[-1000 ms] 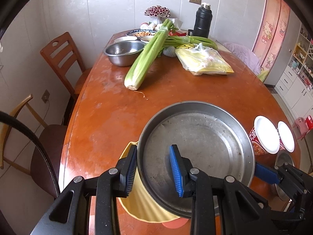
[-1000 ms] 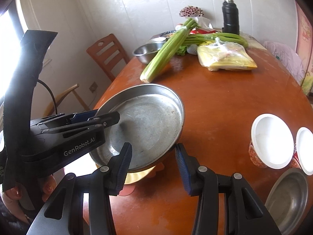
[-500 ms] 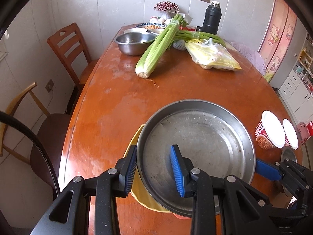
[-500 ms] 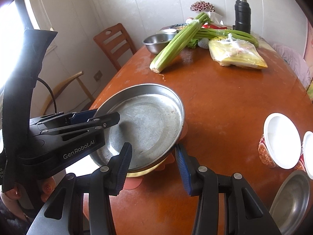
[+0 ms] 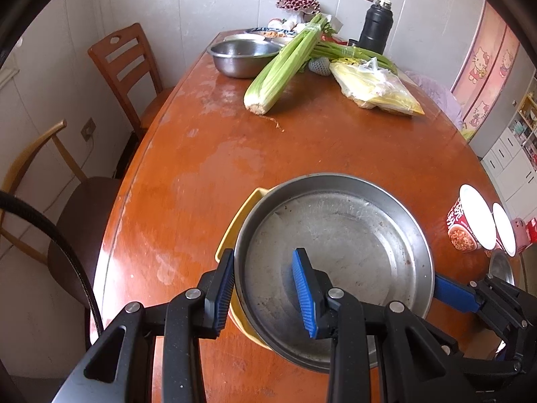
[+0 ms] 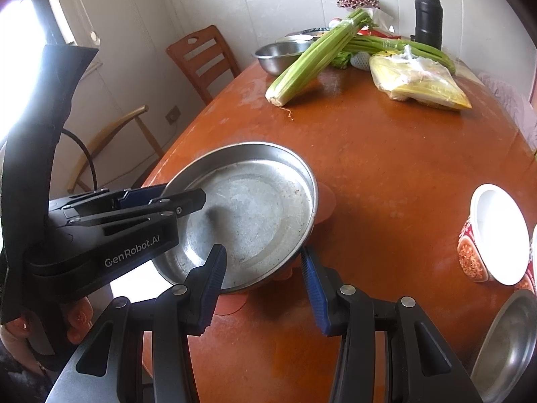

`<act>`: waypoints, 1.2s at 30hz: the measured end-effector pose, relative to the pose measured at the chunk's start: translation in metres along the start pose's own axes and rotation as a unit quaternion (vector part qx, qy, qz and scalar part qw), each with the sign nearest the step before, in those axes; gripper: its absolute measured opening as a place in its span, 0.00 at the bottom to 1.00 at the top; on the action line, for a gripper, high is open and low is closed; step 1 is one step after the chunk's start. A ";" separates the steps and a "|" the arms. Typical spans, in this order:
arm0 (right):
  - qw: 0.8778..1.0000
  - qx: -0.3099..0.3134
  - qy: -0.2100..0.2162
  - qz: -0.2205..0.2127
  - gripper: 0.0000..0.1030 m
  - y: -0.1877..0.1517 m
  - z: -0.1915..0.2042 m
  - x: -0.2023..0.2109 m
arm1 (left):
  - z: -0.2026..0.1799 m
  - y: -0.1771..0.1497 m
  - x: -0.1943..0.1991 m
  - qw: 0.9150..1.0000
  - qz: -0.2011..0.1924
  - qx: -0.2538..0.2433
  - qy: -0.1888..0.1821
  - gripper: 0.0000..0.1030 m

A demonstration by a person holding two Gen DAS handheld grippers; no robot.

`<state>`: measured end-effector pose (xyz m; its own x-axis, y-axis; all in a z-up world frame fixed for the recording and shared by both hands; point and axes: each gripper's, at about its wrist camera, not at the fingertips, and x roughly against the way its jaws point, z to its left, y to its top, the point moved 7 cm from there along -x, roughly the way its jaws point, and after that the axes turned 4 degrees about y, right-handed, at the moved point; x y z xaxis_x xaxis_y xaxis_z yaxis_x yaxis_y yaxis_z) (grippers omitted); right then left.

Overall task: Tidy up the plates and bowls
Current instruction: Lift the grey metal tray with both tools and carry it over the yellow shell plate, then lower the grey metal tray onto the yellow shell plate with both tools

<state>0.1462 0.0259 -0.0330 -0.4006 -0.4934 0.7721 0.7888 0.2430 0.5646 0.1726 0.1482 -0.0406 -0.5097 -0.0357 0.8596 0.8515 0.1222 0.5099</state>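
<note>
Left claw [image 5: 263,294]: clamps the near-left rim of the steel plate [image 5: 339,252].
Right claw [image 6: 263,280]: straddles the plate's opposite rim; contact unclear.
Plate: over a yellow dish [image 5: 235,225] at the desk [image 5: 208,154] edge.
Done: 1 stack forming.
Left: 2 white bowls [image 6: 493,235], a small steel dish [image 6: 506,339].
Hidden: whether the plate rests on the yellow dish.

Celery [image 5: 285,67] on orange table [image 5: 208,168]

"GenRobot.AI" on left gripper [image 6: 188,201]
</note>
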 end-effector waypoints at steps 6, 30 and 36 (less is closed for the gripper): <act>1.000 0.002 0.000 0.007 0.48 -0.001 0.000 -0.007 | 0.003 -0.008 -0.010 1.000 0.013 0.009 0.002 0.33; 1.000 0.015 -0.018 0.020 0.47 0.002 -0.007 -0.033 | 0.007 -0.005 -0.020 1.000 0.016 0.009 0.004 0.33; 1.000 0.017 -0.012 0.023 0.47 0.002 -0.007 -0.035 | 0.010 -0.007 -0.018 1.000 0.016 0.014 0.006 0.33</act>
<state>0.1650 0.0380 -0.0608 -0.3765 -0.4606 0.8038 0.7899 0.2938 0.5383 0.1747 0.1581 -0.0601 -0.4814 -0.0430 0.8755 0.8630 0.1515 0.4820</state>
